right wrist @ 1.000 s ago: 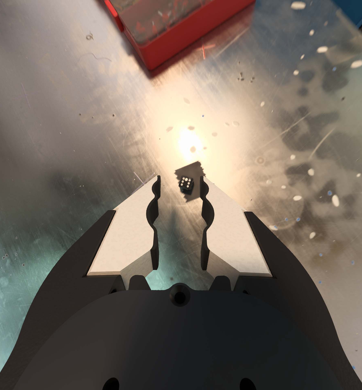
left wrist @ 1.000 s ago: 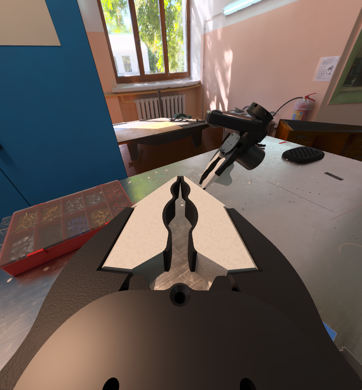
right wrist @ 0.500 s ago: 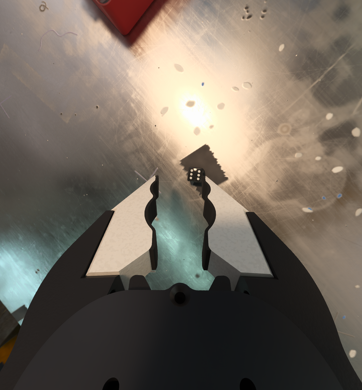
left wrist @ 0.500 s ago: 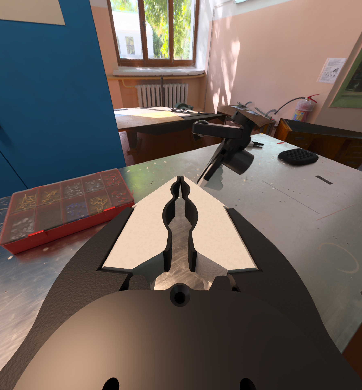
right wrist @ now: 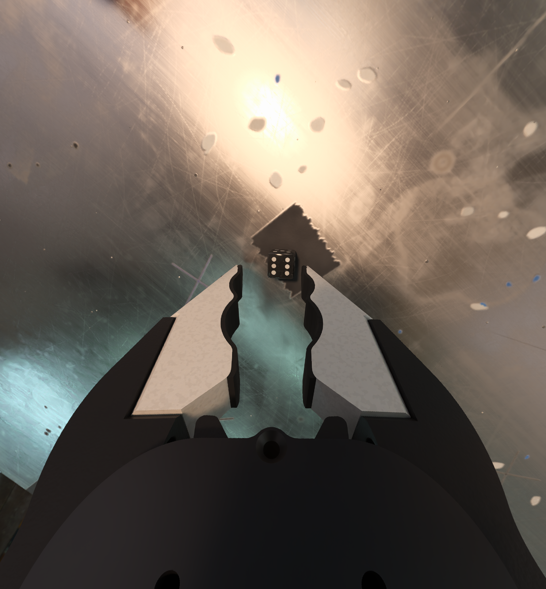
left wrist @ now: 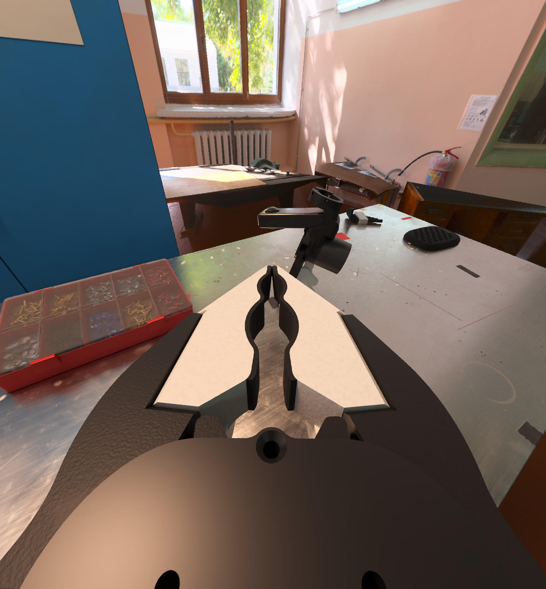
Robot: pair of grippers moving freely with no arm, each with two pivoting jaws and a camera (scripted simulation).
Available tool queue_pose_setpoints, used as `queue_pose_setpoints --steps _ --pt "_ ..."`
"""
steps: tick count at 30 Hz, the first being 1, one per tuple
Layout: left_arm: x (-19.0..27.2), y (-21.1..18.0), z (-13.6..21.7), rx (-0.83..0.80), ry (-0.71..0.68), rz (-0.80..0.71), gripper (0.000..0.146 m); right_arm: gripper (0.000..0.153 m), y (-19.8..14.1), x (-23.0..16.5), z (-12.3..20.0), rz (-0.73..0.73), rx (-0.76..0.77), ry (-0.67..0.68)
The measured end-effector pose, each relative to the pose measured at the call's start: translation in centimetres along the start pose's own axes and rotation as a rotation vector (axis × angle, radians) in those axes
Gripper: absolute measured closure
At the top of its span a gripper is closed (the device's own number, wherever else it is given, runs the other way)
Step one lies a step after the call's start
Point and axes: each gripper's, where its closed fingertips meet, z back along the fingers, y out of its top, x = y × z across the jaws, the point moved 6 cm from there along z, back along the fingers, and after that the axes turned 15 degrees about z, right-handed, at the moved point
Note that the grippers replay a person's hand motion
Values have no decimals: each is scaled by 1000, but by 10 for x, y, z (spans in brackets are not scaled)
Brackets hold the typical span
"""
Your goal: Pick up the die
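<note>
A small black die (right wrist: 281, 265) with white pips lies on the scratched metal table (right wrist: 106, 159), on a dark patch of tape (right wrist: 300, 236). My right gripper (right wrist: 271, 269) is open and points down at the table. The die sits just beyond its fingertips, a little right of the middle of the gap, touching neither finger. My left gripper (left wrist: 272, 270) is shut and empty, held above the table. In the left wrist view the right gripper's body (left wrist: 325, 251) stands just beyond the left fingertips, its tips hidden behind them. The die is hidden in that view.
A red compartment box (left wrist: 83, 318) of small parts lies on the table to the left. A black ribbed pad (left wrist: 430, 237) and a small black and white object (left wrist: 362, 218) lie at the far side. The table's right edge (left wrist: 520, 459) is near. A blue panel (left wrist: 58, 159) stands at the left.
The right gripper has come down closer to the table and turned, so the die sits larger and nearer the middle of its gap. The red box has left its view. The left gripper stays shut.
</note>
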Motion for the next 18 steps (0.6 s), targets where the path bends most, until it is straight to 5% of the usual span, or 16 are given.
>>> queue_pose_setpoints --steps 6,12,18 --pt "0 3 4 18 -6 4 146 136 -2 4 -4 -1 14 -10" --pt "0 2 2 16 -17 9 146 136 -3 -3 -4 82 36 7" --pt "1 -7 -12 -15 -29 22 146 136 -6 -4 16 86 249 81"
